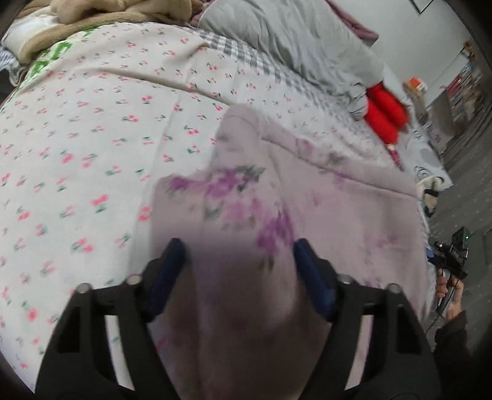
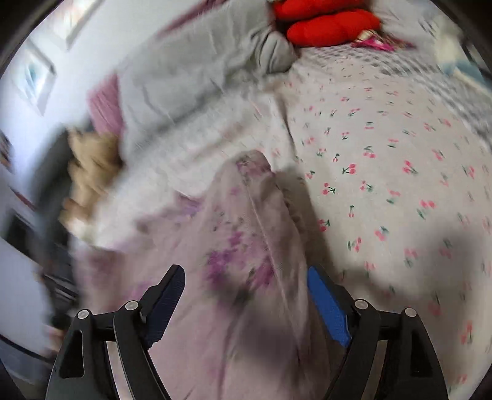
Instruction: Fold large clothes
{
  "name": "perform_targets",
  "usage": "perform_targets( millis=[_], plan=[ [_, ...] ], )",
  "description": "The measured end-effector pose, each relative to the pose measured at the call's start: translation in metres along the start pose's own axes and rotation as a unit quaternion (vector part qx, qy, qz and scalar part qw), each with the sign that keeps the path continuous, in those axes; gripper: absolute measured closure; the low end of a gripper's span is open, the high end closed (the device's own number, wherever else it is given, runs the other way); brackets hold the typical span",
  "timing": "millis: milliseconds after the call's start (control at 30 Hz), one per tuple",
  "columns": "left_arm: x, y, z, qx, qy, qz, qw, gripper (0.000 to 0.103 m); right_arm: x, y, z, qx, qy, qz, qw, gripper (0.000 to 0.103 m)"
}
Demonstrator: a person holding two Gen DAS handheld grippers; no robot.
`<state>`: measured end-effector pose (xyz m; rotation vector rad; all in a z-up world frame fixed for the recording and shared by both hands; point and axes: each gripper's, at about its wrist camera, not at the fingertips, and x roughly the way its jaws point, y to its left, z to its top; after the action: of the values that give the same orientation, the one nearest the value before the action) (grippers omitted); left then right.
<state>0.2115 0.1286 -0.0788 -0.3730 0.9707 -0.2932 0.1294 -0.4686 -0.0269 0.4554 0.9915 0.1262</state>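
On the bed, over a cherry-print sheet (image 1: 92, 129), a pale lilac garment with purple flower print (image 1: 323, 197) is spread and partly lifted, its cloth running up from the sheet into both wrist views. Seen from the left wrist, the left gripper (image 1: 239, 246) is held with its jaws spread wide, and the lilac cloth fills the gap between the two blue-padded fingers (image 1: 166, 277); whether the cloth is pinched further back, close to the lens, cannot be told, since that part is dark and blurred. From the right wrist, the right gripper (image 2: 246, 274) is likewise seen with its jaws apart, the same flowered garment (image 2: 240, 246) passing between the fingers (image 2: 327, 304) and draped below them in a long ridge that reaches toward the middle of the bed. At the right edge of the left wrist view a hand holding the other gripper's handle (image 1: 452, 255) is seen beside the edge of the bed.

Toward the far edge of the bed a grey quilt (image 1: 292, 40) is heaped, with a red cushion (image 1: 384, 117) touching its end. A tan blanket (image 1: 107, 12) is piled at the far left corner of the bed in the left wrist view. A grey checked border (image 2: 399, 70) is visible along the sheet near the cushion (image 2: 329, 27). Both pictures are smeared by motion blur.
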Motion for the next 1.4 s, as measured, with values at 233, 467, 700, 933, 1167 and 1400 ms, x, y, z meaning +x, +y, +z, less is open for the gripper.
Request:
perform_targets(
  millis=[233,467,700,933,1167,1400],
  plan=[
    [-0.040,-0.050,0.022,0.023,-0.099,0.027,0.9945,0.089,0.008,0.061,0.020,-0.078,-0.069,-0.052,0.993,0.086],
    [-0.066,-0.043,0.047,0.012,-0.173,0.058,0.9832,0.089,0.000,0.064,0.064,-0.051,-0.121,-0.063,0.989,0.086],
    [0.035,0.015,0.020,-0.056,-0.042,0.095,0.9930,0.085,0.096,0.039,0.054,-0.029,-0.005,-0.184,0.982,0.076],
    [-0.010,0.001,0.018,-0.064,-0.021,0.074,0.9950,0.020,0.059,0.042,0.058,-0.004,0.016,-0.115,0.993,0.026],
    [-0.017,0.020,0.002,-0.119,0.024,0.041,0.9917,0.000,0.035,0.001,0.041,0.040,0.050,-0.102,0.993,0.013],
    [0.033,0.036,-0.022,-0.156,0.086,-0.003,0.9840,0.000,0.077,-0.033,0.008,0.147,0.094,-0.005,0.985,0.000]
  ],
)
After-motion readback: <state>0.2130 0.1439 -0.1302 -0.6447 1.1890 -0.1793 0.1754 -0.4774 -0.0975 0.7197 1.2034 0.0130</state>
